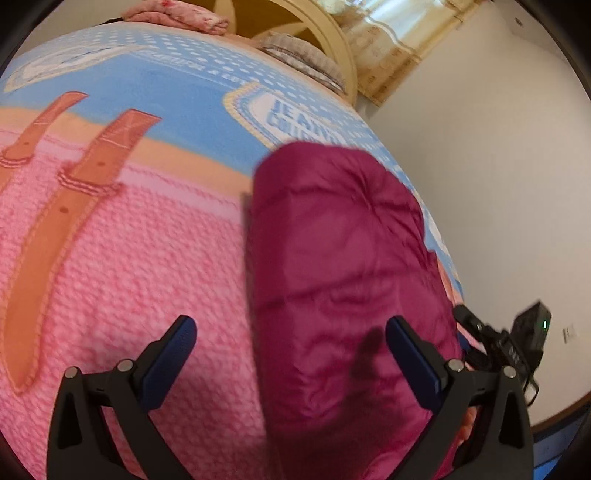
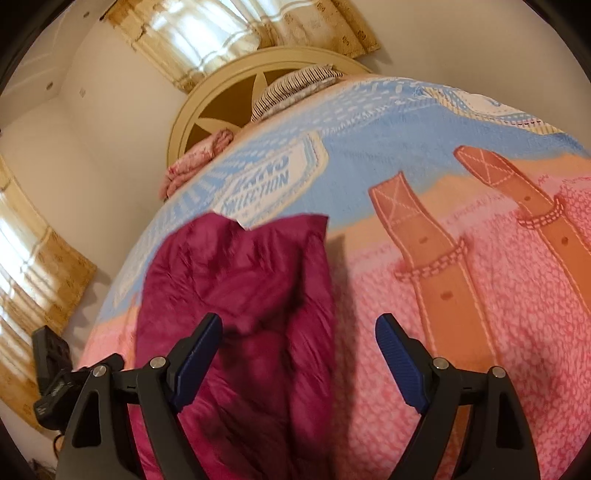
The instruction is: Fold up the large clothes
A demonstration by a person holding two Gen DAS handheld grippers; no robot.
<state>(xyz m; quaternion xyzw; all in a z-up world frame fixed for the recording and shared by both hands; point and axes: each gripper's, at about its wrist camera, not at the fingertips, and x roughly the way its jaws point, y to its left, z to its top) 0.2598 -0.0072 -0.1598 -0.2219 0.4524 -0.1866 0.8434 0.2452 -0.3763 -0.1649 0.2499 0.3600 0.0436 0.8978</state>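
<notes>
A magenta quilted puffer garment (image 1: 343,258) lies folded into a long narrow bundle on the bed's pink and blue blanket (image 1: 129,258). It also shows in the right wrist view (image 2: 240,295). My left gripper (image 1: 291,332) is open and empty, hovering above the bundle's near left edge. My right gripper (image 2: 299,332) is open and empty, above the bundle's near right edge. The other gripper's body shows at the side in each view, at the right of the left wrist view (image 1: 517,339) and at the left of the right wrist view (image 2: 55,376).
The blanket (image 2: 461,332) carries printed orange straps. Folded pink cloth (image 1: 177,14) and a striped pillow (image 2: 295,88) lie by the cream headboard (image 2: 207,110). White wall and floor (image 1: 498,166) lie past the bed edge. Curtains (image 2: 37,266) hang at the windows.
</notes>
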